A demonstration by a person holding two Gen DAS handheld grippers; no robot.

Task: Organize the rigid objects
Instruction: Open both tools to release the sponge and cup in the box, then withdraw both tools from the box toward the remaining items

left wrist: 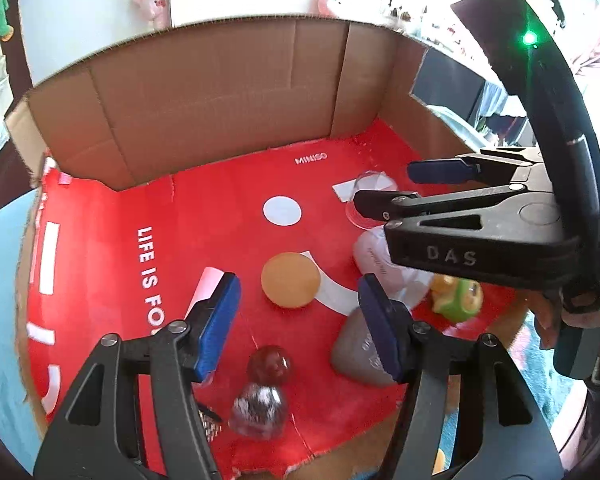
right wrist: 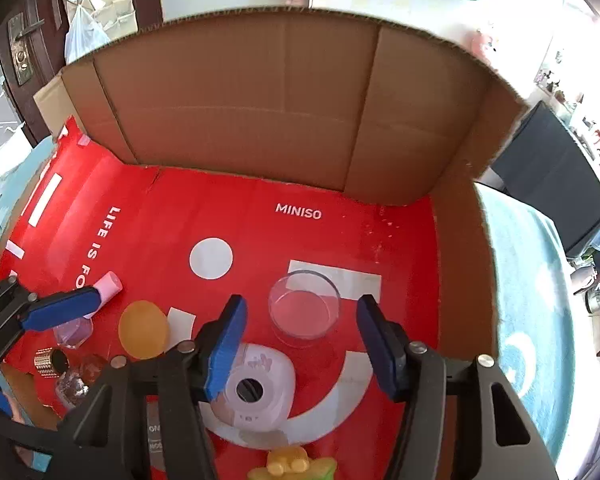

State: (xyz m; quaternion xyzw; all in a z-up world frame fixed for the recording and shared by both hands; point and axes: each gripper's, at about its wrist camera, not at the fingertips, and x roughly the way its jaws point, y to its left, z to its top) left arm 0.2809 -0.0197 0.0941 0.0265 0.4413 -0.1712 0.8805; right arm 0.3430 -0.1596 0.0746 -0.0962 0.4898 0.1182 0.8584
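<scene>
Small objects lie on a red MINISO sheet (left wrist: pixel 220 200) in front of a cardboard wall. My left gripper (left wrist: pixel 296 320) is open and empty above an orange disc (left wrist: pixel 290 279), a dark red ball (left wrist: pixel 269 364) and a clear glittery ball (left wrist: pixel 258 404). A grey pebble-like case (left wrist: pixel 356 350) lies beside its right finger. My right gripper (right wrist: pixel 302 340) is open and empty above a clear round dish (right wrist: pixel 303 309) and a white toy camera (right wrist: pixel 256 384). In the left wrist view the right gripper (left wrist: pixel 380 188) reaches in from the right. A pink tube (right wrist: pixel 107 286) lies at the left.
A green and yellow toy (left wrist: pixel 456 296) lies at the sheet's near right; it also shows in the right wrist view (right wrist: pixel 292 466). A small silver ribbed cylinder (right wrist: pixel 46 358) and a clear cup (right wrist: pixel 74 330) sit at the left. The cardboard wall (right wrist: pixel 284 100) closes the back. Blue cloth (right wrist: pixel 532 300) surrounds the sheet.
</scene>
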